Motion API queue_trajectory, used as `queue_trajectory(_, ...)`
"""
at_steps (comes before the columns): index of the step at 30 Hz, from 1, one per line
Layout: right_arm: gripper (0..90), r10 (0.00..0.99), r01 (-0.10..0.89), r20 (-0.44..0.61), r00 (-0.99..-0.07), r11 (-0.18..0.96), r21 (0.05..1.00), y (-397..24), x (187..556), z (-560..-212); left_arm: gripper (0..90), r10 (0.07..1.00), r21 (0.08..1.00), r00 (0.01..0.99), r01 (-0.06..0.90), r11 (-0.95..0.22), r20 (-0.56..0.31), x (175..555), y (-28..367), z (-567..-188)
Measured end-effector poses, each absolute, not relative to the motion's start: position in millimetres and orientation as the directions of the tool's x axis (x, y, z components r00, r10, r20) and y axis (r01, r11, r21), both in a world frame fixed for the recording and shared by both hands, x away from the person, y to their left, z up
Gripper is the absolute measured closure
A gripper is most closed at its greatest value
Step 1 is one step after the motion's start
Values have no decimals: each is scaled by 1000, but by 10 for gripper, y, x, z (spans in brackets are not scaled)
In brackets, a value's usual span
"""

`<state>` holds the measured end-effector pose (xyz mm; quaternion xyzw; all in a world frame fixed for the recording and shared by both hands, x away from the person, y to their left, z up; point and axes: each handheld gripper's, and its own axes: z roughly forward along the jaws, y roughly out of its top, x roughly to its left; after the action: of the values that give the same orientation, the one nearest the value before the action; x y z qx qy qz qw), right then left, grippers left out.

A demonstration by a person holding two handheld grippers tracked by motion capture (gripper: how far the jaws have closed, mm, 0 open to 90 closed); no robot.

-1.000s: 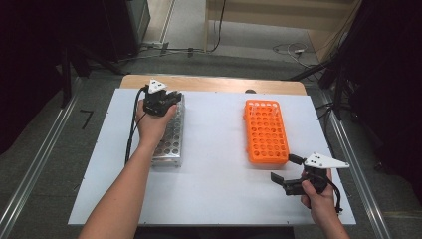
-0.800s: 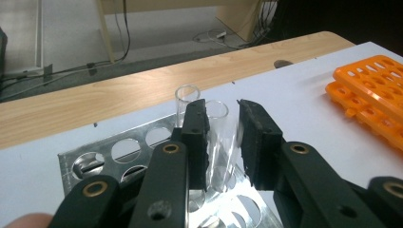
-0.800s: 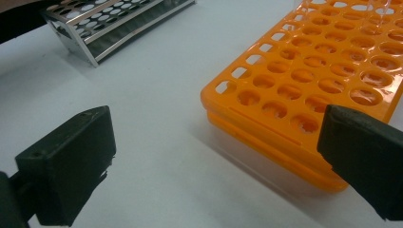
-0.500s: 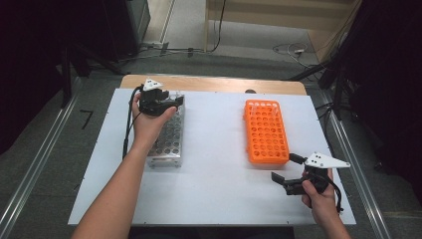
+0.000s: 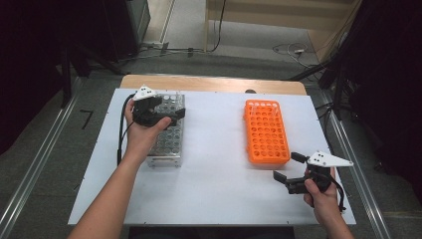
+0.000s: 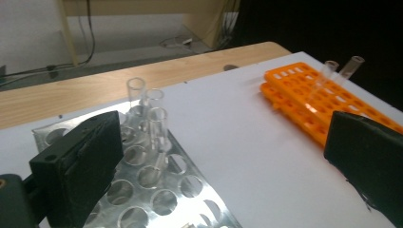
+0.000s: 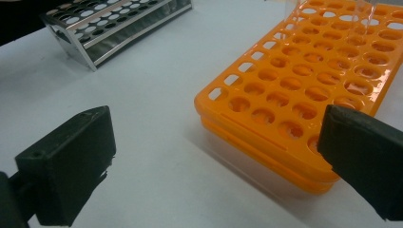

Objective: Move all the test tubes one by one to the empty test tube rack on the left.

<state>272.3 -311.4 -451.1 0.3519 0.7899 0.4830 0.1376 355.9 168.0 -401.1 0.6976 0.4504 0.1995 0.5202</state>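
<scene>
**Left claw lets go above the metal rack**

We see the left gripper [image 5: 171, 110] held over the far end of the metal rack [image 5: 169, 144], which lies on the white table [image 5: 214, 189] at the left. Its jaws have just been opening and now stand wide apart, with nothing between them. In the left gripper view, three clear tubes [image 6: 147, 118] stand upright in the rack's far holes, just beyond the left jaw and not touched by it; the rest of the holes near us are bare. The left hand [image 5: 142, 134] grips the tool from behind, the forearm coming in from the bottom edge, a black cable trailing off the rack's left side.

On the right of the table lies the orange rack [image 5: 266, 132], well apart from the metal one. In the left gripper view, two clear tubes [image 6: 340, 71] lean at its far corner.

We find the right gripper [image 5: 287, 167] low at the near right, just beside the orange rack's near end and pointing towards it. Its jaws are spread wide too, empty, and clear of the rack; the right gripper view looks along them at the rack's near corner, with the metal rack farther off at the upper left. The right hand [image 5: 321, 196] holds it close to the table's near edge
</scene>
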Motion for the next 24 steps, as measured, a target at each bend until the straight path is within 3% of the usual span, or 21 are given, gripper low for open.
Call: queue_trajectory(24,0,703,433,125,-700,279,857,-3045,2830,-4433,0,794,929,592,355,-102,-139,2502,1555,-4118)
